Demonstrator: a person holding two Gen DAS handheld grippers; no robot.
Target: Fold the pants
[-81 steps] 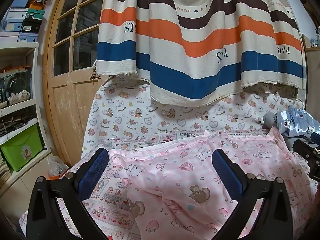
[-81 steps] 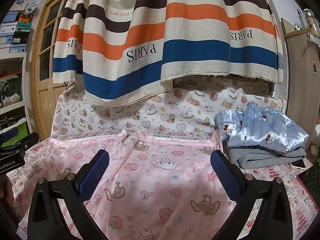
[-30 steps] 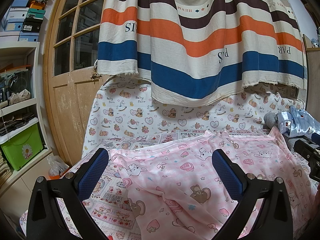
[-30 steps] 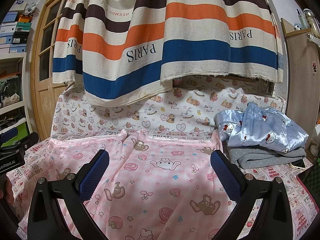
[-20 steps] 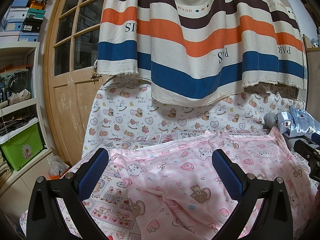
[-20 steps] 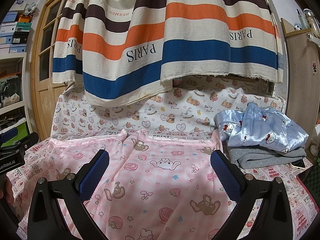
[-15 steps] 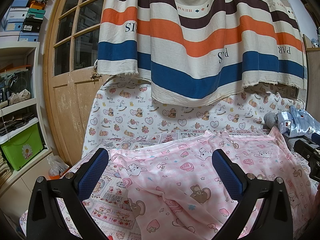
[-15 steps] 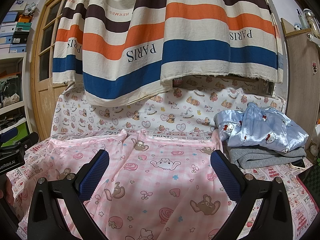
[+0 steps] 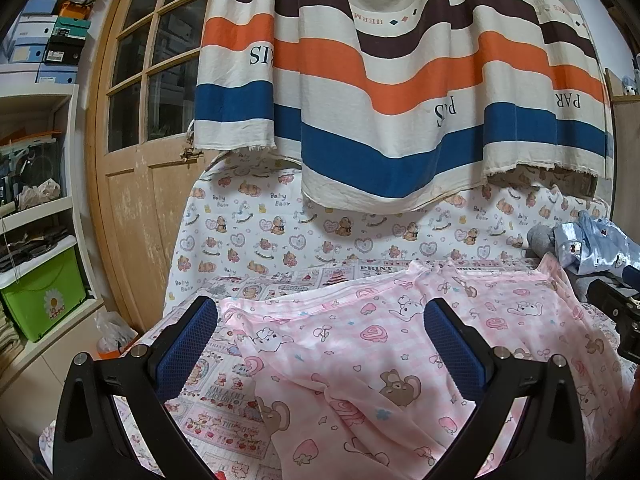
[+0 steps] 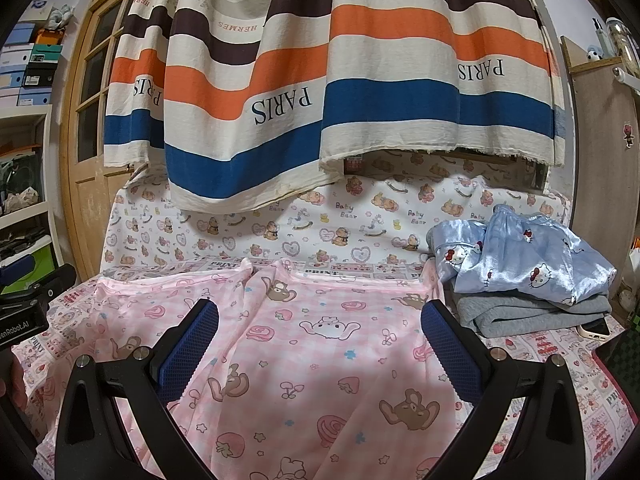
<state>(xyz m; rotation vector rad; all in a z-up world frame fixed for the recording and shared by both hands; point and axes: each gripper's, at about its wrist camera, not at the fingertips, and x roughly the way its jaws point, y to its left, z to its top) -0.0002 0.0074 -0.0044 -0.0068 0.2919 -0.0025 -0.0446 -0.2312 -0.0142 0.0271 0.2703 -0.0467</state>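
Pink checked pants (image 9: 400, 352) with cartoon prints lie spread out on the printed bed cover (image 9: 248, 364), waistband toward the back; they also show in the right wrist view (image 10: 320, 356). My left gripper (image 9: 320, 320) is open and empty, hovering above the pants' left side. My right gripper (image 10: 320, 320) is open and empty above the pants' middle. The left gripper's body (image 10: 28, 304) shows at the left edge of the right wrist view.
A folded pile with blue satin clothes (image 10: 520, 264) on grey cloth (image 10: 532, 312) sits at the right on the bed, a phone (image 10: 596, 330) beside it. A striped curtain (image 10: 340, 80) hangs behind. A wooden door (image 9: 136, 160) and shelves with a green box (image 9: 44, 300) stand at left.
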